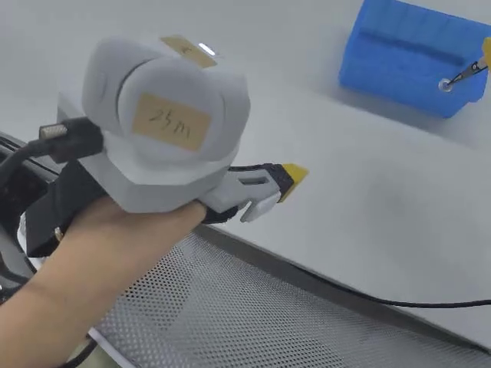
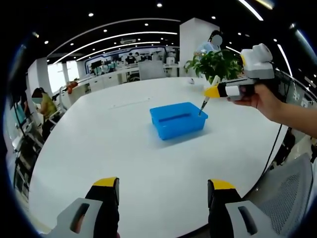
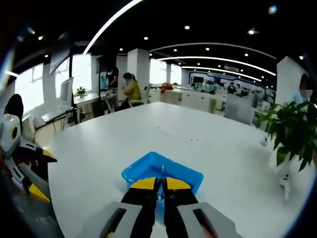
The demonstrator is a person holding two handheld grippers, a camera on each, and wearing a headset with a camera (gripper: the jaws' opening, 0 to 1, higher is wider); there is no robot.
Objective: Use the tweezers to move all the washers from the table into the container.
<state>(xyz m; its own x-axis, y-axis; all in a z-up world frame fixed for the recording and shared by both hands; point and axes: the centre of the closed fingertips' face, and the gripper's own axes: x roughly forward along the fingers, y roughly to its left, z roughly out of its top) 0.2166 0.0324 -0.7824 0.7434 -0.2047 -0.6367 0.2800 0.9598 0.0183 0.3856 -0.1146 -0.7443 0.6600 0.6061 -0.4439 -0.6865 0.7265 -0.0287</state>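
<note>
Foremost, left tool (image 2: 163,194): gripped in a hand (image 1: 115,238) low over the near edge of the white tabletop (image 1: 368,192). Two yellow-tipped jaws wide apart, nothing between them. Body large and blurred in the head view, blocking much of the near tabletop. Paper label on top, handwriting not legible.

Right tool (image 2: 214,91): held in the other hand (image 2: 267,101), raised beside the container. Cut off at the right edge of the head view, leaving a sliver of yellow. Jaws pressed together, clamped on the tweezers (image 2: 202,106). Tweezers reduced to a thin dark line between the jaws in the right gripper view, most of their length hidden there.

Tweezers: slanting down from the right tool, tips at one end of the blue container (image 2: 178,121). Over the rim or just inside it: cannot tell.

Washer (image 1: 445,85): small pale ring at the tweezers' tips, seen against the blue in the head view. Too small to make out in the gripper views.

Container: open-topped, resting on the tabletop, well apart from the left tool. Cut off at the top edge of the head view; near part hidden behind the jaws in the right gripper view. Contents not discernible.

Sundries: black cable (image 1: 368,299) along the near edge of the tabletop; perforated mesh surface (image 1: 230,307) below it; potted plant (image 2: 218,63) beyond the container.
</note>
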